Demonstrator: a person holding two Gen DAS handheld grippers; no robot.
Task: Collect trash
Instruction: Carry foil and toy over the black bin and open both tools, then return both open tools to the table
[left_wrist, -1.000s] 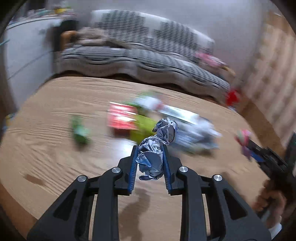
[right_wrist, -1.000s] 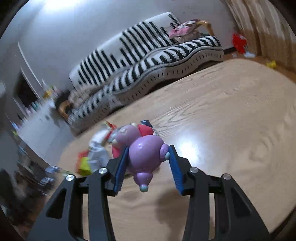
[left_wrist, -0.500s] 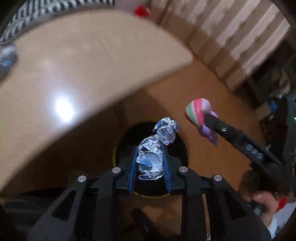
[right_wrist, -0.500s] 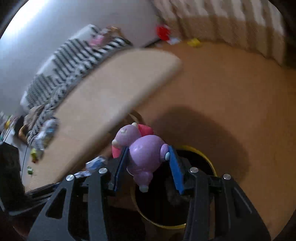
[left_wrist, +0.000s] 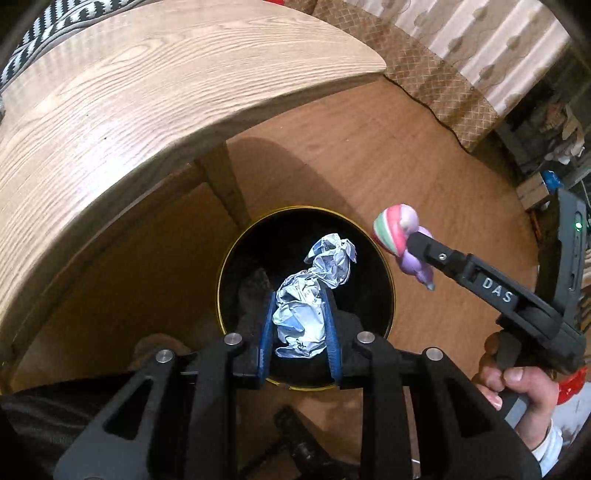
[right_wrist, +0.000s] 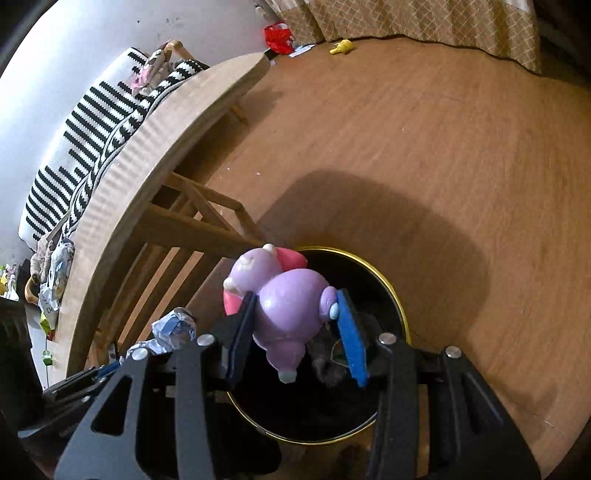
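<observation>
Both pairs of jaws were closed on something, neither standing empty. On the left, the left gripper (left_wrist: 299, 332) had its blue pads pressed narrowly against the sides of a crumpled foil wad (left_wrist: 310, 295), whose long axis ran forward out of the fingers, the loose far end poking beyond the tips. Straight below that wad lay the dark mouth of the round bin (left_wrist: 221, 280), with its thin yellow rim, standing on the wooden floor (left_wrist: 424, 155) just beside a leg of the table (left_wrist: 147, 92). So the foil hung over the opening, well inside the rim; as I judged it, letting go would be enough to drop it in.

Further right, the right gripper (right_wrist: 295, 325) held a purple toy figure (right_wrist: 291, 306) at a wider spread, pads on its round belly, head toward the far left and feet toward the camera. From its own view the toy sat over the bin's near-left part; from the left view it hung at the bin's right edge, about over the rim. I judged the left hand better placed, while the right hand (left_wrist: 517, 384) seemed to need a small shift inward before release, or the toy might clip the rim.
</observation>
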